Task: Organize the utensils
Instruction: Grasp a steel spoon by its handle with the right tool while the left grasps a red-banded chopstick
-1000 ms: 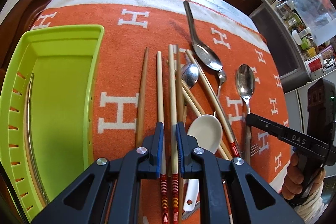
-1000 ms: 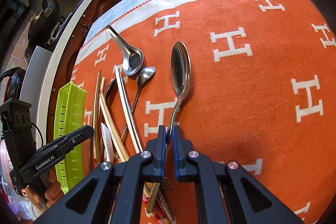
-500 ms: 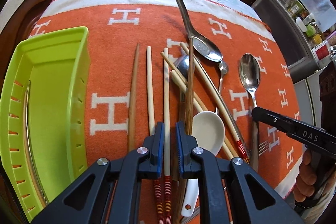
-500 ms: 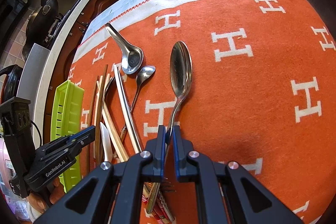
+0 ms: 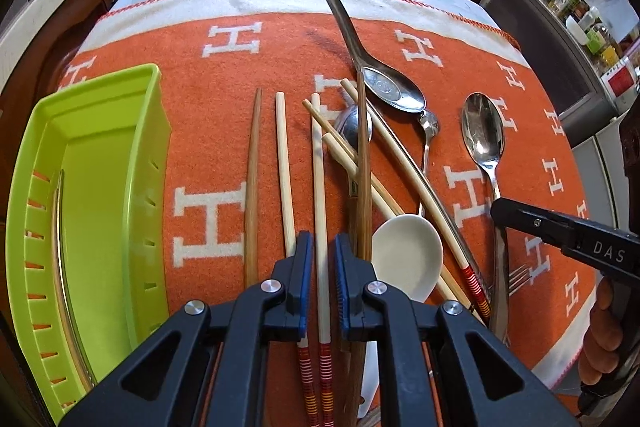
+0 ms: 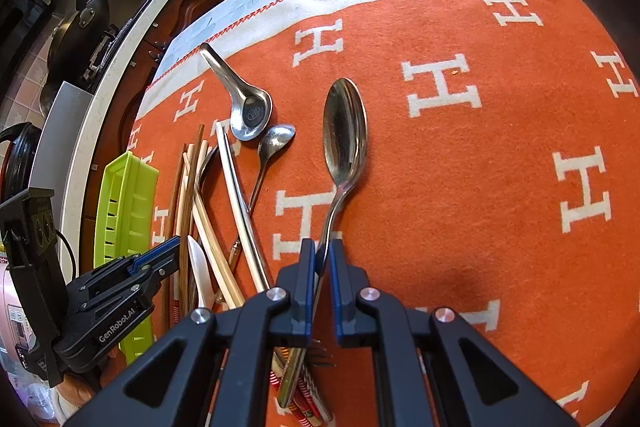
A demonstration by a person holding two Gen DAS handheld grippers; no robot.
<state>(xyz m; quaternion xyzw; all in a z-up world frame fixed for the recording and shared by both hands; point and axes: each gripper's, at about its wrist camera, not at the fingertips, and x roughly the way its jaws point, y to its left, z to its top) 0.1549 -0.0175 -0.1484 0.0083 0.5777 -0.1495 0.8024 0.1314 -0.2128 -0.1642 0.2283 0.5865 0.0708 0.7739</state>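
Note:
My left gripper (image 5: 322, 255) points down over a spread of chopsticks on the orange cloth. Its jaws are closing on one pale chopstick (image 5: 319, 167) with a red-striped end, and the blue pads touch its sides. Seen from the right wrist, the left gripper (image 6: 172, 245) is low at the left by the green tray (image 6: 124, 203). My right gripper (image 6: 322, 259) is shut on the thin handle of a large metal spoon (image 6: 345, 131), whose bowl lies on the cloth ahead. The same large metal spoon (image 5: 482, 131) and the right gripper (image 5: 500, 213) show at the right of the left wrist view.
The green tray (image 5: 100, 155) lies left of the chopsticks, with one thin stick (image 5: 60, 227) along its wall. A white ceramic spoon (image 5: 408, 255), a metal soup spoon (image 5: 392, 89), a teaspoon (image 5: 430, 119), brown chopsticks (image 5: 252, 187) and fork tines (image 5: 518, 273) crowd the cloth.
The left gripper shifted sideways over the chopsticks and its jaws narrowed onto a single pale one. A dark brown chopstick swung across the pile. The right gripper and its spoon stayed put.

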